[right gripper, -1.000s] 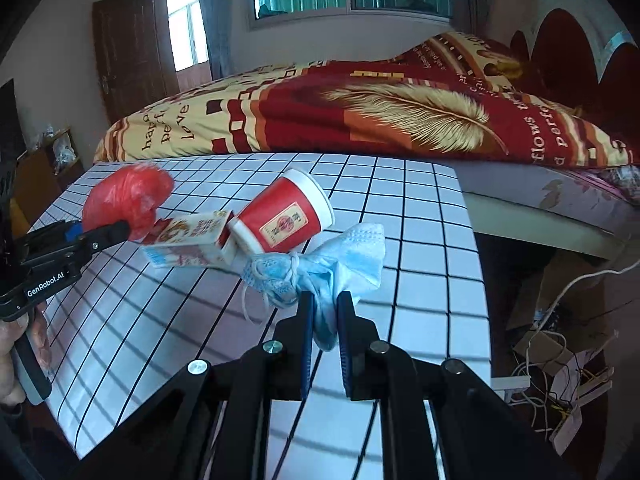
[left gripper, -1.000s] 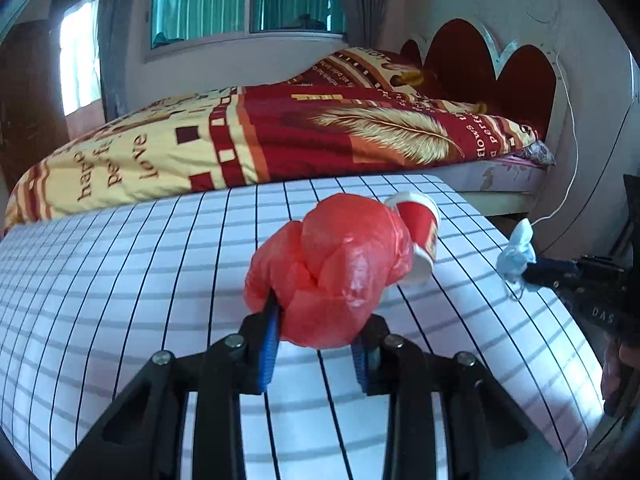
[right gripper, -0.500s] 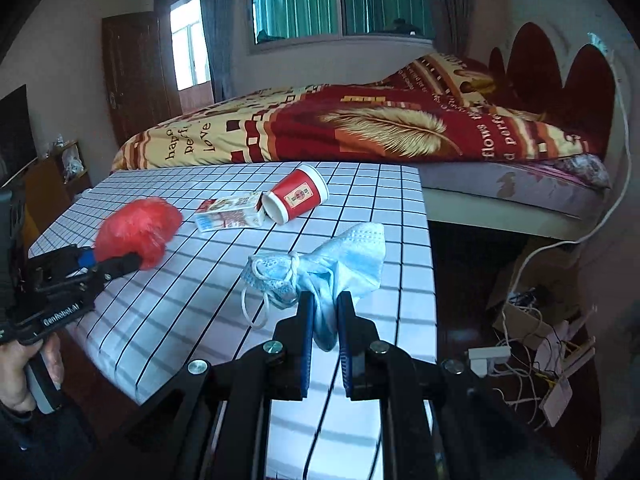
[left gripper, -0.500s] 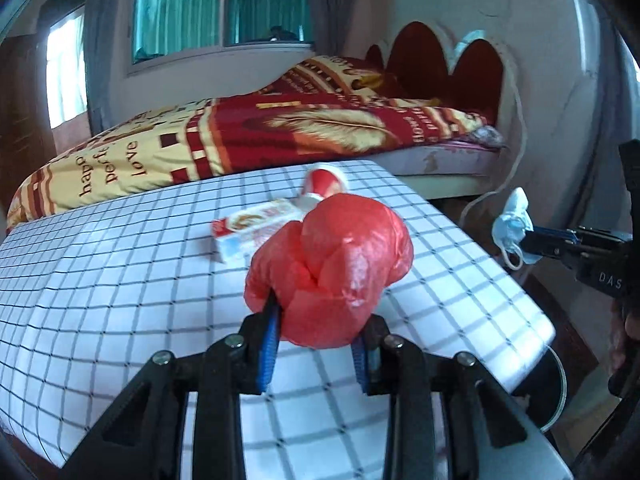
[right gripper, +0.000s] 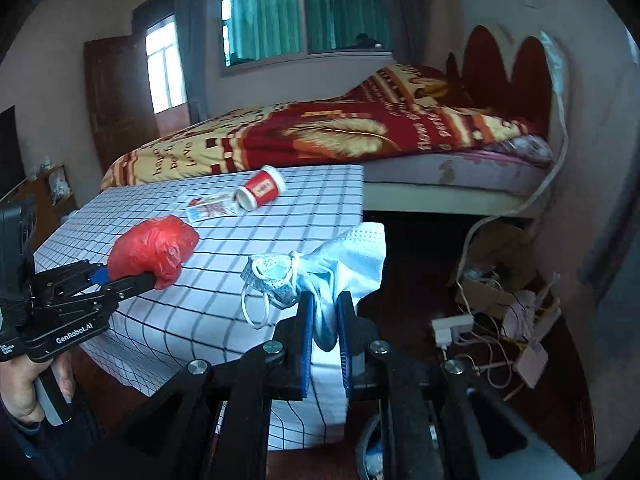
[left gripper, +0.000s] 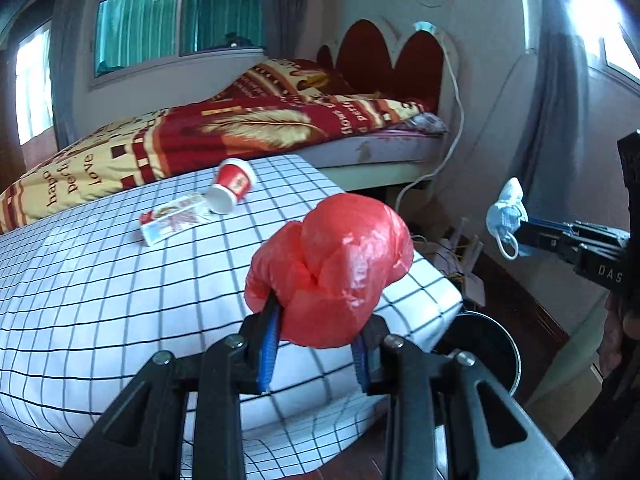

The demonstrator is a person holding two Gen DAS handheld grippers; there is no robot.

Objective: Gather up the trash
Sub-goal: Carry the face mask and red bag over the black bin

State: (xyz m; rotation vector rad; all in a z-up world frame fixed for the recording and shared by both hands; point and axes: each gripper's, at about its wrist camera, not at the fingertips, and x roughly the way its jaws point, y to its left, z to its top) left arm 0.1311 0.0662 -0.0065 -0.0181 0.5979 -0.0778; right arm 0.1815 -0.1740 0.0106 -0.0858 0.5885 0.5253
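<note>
Both claws had pulled back from the white black-grid counter [left gripper: 120, 280] vs. a sec earlier, when they hung over its middle; now each rode past the near corner w/ a dark round bin [left gripper: 486, 344] showing on the floor just beyond that corner. Judged: pickup done for two items, carry-to-bin step under way, drop not yet made. Left claw [left gripper: 316, 344] was pinching the crumpled red plastic bag [left gripper: 332, 264], a rounded wad w/ no real long axis, bulging up and fwd out of the blue pads. Right claw [right gripper: 325, 336] was pressed together on the pale blue face mask [right gripper: 320, 268], folded; its long axis ran up and away from the pads, ear loop [right gripper: 256, 312] dangling to the left. Mask hung off the counter edge, over the floor. Two pieces remained on the counter, well apart from both claws: the red paper cup [left gripper: 234, 186], on its side, long axis slanting, open mouth toward the camera-left, touching or just beside the flat white-and-red printed carton [left gripper: 174, 220], lying lengthwise along the same slant. Those prob. need a second trip.
</note>
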